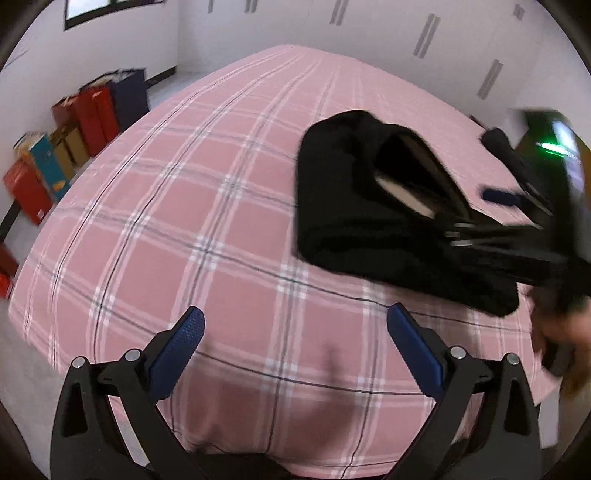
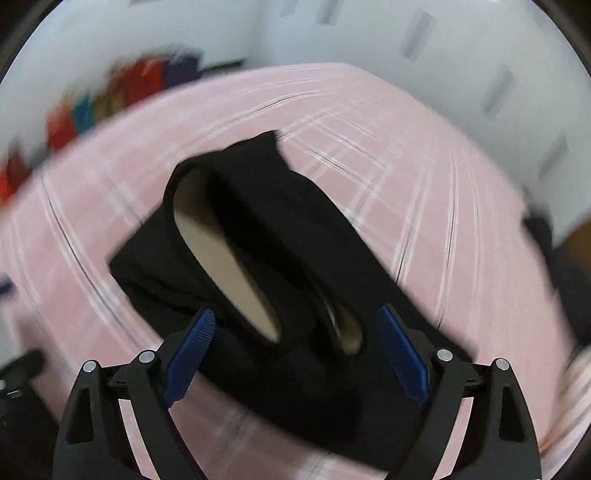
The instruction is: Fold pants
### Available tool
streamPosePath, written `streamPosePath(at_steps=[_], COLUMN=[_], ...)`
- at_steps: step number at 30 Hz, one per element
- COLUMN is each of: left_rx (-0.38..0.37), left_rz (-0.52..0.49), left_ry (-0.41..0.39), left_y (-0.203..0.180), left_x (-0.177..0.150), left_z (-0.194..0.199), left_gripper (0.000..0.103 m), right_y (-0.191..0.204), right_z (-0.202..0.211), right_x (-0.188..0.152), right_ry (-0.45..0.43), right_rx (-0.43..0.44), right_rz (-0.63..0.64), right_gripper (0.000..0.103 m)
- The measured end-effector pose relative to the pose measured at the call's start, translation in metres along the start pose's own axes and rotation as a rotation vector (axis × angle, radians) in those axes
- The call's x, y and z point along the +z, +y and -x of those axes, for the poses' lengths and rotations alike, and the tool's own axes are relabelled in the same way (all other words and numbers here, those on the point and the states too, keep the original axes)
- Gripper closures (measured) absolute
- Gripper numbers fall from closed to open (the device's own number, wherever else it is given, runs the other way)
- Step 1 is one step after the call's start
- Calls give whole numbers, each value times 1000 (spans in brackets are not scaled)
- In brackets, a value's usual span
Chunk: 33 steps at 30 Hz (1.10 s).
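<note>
Black pants (image 1: 354,214) lie in a folded bundle on the pink plaid bed (image 1: 207,206), to the right of centre, with a pale lining showing in an opening. My left gripper (image 1: 295,325) is open and empty over bare bedding, near the front edge, left of the pants. In the blurred right wrist view the pants (image 2: 280,236) fill the middle, and my right gripper (image 2: 295,328) is open with its blue fingers (image 2: 192,350) spread on either side of the near end of the bundle. The right gripper also shows blurred at the right in the left wrist view (image 1: 509,225).
Red, blue and tan boxes and bags (image 1: 70,147) line the wall on the floor to the left of the bed. A white wall (image 1: 369,33) stands behind the bed. A dark object (image 1: 502,147) lies at the bed's far right edge.
</note>
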<state>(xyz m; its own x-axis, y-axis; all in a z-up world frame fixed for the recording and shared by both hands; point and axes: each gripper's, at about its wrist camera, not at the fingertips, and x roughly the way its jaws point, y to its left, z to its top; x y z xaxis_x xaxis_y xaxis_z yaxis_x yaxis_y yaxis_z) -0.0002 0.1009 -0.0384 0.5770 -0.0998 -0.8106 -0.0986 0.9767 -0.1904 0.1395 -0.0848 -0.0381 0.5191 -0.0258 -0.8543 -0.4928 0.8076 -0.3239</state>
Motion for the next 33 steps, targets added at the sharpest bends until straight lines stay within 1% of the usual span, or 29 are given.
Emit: streamPosePath(at_steps=[1,2,3,4,5,7,8,9,10,12,14,15,16,17,18,19,20,21,22,23,24,25,26,28,29,30,31,32,33], left_rx=[-2,0,-8,-20,-26,-38,-43,-49,-52,-59,-76,-79,-79,-78,-74,-69,-63,-56,-46,-38,-30,-21,-8,12,23,33,45,58,65], left_rz=[-16,-32,-38,-36,-34,-25,-17,-10,-2,12,22,24,23,19,12,2,-16,-33,-56,-79,-100,-120,-150,-192,-217,-236,-253,-272,-287], left_ry=[-6,-9,-7,-5,-8,-18,-22,-23,-22,-19,-15,-14,-13,-14,-14,-13,-10,-8,-7,-7,-8,-9,-11,-14,-17,-18,-18,-19,-18], left_y=[-3,-6,-7,-6,-6,-3,-1,0,1,3,5,5,4,3,2,0,-4,-7,-12,-16,-20,-24,-30,-38,-43,-46,-48,-52,-54], left_x=[-1,-2,-3,-5,-6,-7,-7,-7,-7,-7,-7,-7,-7,-7,-8,-8,-9,-10,-11,-12,-13,-14,-15,-17,-19,-21,-22,-22,-22], left_z=[0,-1,-2,-3,-1,0,1,1,1,1,0,0,0,0,-1,-1,-2,-2,-3,-3,-3,-3,-4,-4,-4,-3,-3,-2,-1], left_gripper=[6,6,6,6,6,6,6,6,6,6,6,6,6,6,6,6,6,6,6,6,6,6,6,5,5,5,5,5,5], right_y=[-1,-8,-17,-31,-43,-76,-94,-117,-135,-158,-178,-185,-186,-186,-182,-176,-174,-174,-173,-173,-172,-170,-168,-161,-157,-155,-154,-155,-157], right_z=[-12,-22,-31,-38,-38,-28,-17,-2,10,23,28,19,8,-7,-24,-42,-51,-51,-46,-44,-41,-39,-38,-45,-48,-49,-48,-42,-28], right_x=[5,8,9,10,11,10,7,0,-9,-28,-63,-87,-104,-121,-139,-157,-169,-176,-182,-181,-178,-173,-164,-150,-144,-138,-132,-129,-125], right_ry=[35,63,87,117,127,111,79,33,-4,-47,-59,-35,-3,46,115,186,178,126,66,29,6,-6,-9,-2,16,32,30,3,-33], right_rx=[28,89,168,226,266,425,497,597,676,731,689,645,621,584,528,511,551,584,620,644,643,623,589,558,526,487,494,522,506], right_rz=[14,-15,-67,-155,-233,-430,-534,-661,-762,-885,-983,-1030,-1056,-1072,-1086,-1112,-1147,-1191,-1233,-1252,-1256,-1247,-1220,-1159,-1132,-1096,-1071,-1084,-1072], right_gripper=[18,30,40,59,67,75,83,85,86,88,88,88,85,81,80,72,70,67,56,39,33,25,23,23,31,43,69,70,71])
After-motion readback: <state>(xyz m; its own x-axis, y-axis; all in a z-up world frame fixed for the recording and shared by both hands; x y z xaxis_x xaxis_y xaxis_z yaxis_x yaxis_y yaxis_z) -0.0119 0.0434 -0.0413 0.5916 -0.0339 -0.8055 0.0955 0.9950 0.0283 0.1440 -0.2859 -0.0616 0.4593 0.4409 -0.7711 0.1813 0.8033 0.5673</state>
